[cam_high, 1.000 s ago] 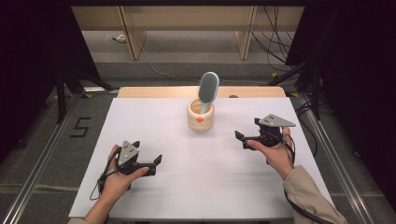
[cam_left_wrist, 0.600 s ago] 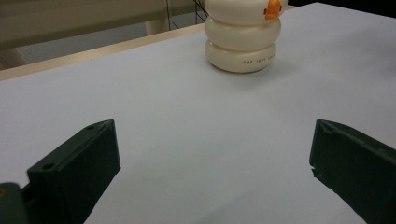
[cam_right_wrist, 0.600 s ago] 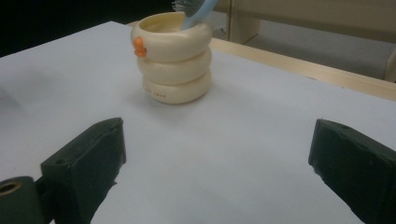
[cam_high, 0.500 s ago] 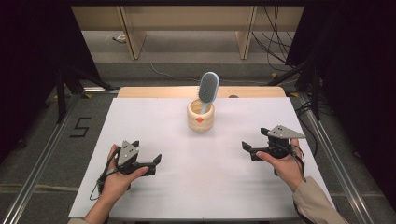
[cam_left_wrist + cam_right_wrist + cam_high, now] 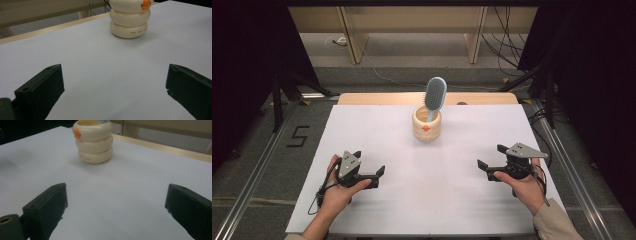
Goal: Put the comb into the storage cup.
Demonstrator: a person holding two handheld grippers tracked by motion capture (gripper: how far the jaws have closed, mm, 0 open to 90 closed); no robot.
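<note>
Left gripper [image 5: 371, 171] is held low over the white sheet [image 5: 377, 130] near its front left, jaws spread wide, nothing between them; in the left gripper view only bare sheet is seen between the two black jaws. Right gripper [image 5: 493, 157] is held likewise near the front right, jaws wide apart and empty. Whether either rests on the sheet cannot be told.

A cream ribbed cup [image 5: 427, 124] is stood at the far middle of the sheet, well apart from both grippers. A hairbrush [image 5: 435, 95] is propped in it, handle down, head up and tilted. An orange mark [image 5: 77, 133] is seen on the cup's wall.

Open sheet lies between the grippers and the cup. A strip of wooden table edge [image 5: 482, 98] is exposed beyond the sheet's far side.
</note>
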